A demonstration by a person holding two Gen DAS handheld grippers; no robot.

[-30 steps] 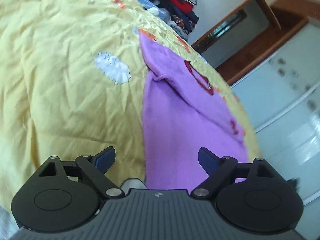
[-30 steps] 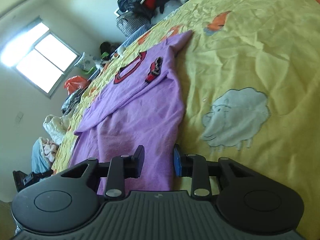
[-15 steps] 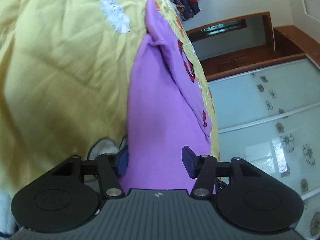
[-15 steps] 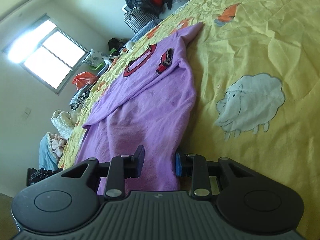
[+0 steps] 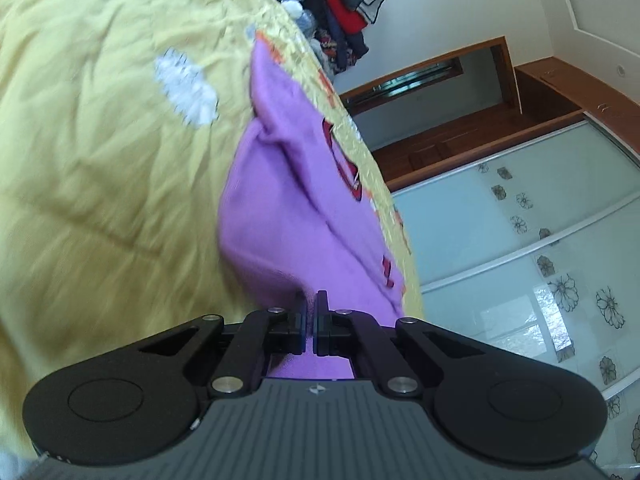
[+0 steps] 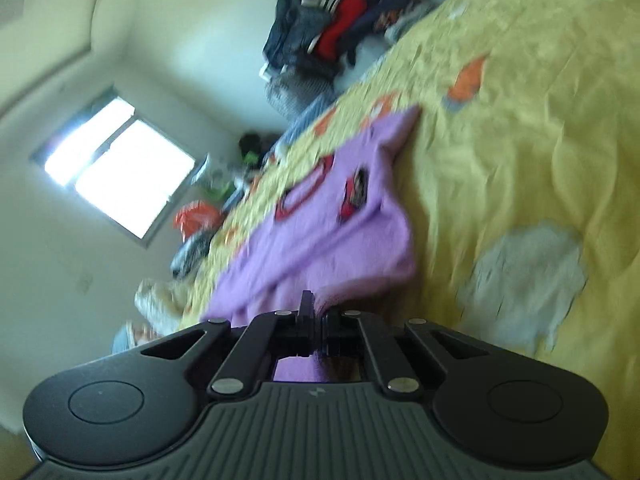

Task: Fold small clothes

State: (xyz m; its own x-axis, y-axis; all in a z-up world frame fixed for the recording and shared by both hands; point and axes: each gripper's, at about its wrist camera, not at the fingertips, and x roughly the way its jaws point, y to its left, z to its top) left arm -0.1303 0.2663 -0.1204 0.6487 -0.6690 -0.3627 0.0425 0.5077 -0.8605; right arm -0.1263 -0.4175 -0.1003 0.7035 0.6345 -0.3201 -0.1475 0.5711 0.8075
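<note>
A small purple top (image 5: 288, 208) with a red-trimmed neck lies on a yellow bedsheet (image 5: 100, 184). My left gripper (image 5: 311, 312) is shut on the near hem of the top, which bulges up just ahead of it. In the right wrist view the same purple top (image 6: 332, 232) stretches away from me, and my right gripper (image 6: 316, 312) is shut on its near edge, with the cloth lifted off the yellow bedsheet (image 6: 520, 152).
A pile of dark and red clothes (image 6: 340, 36) sits at the far end of the bed, also in the left wrist view (image 5: 344, 8). A glass-fronted wardrobe (image 5: 520, 248) stands beside the bed. A window (image 6: 116, 168) and bags are on the other side.
Both grippers have closed on the near hem of the purple top, from open around it. The hem has risen off the sheet and both views have tilted and blurred.
</note>
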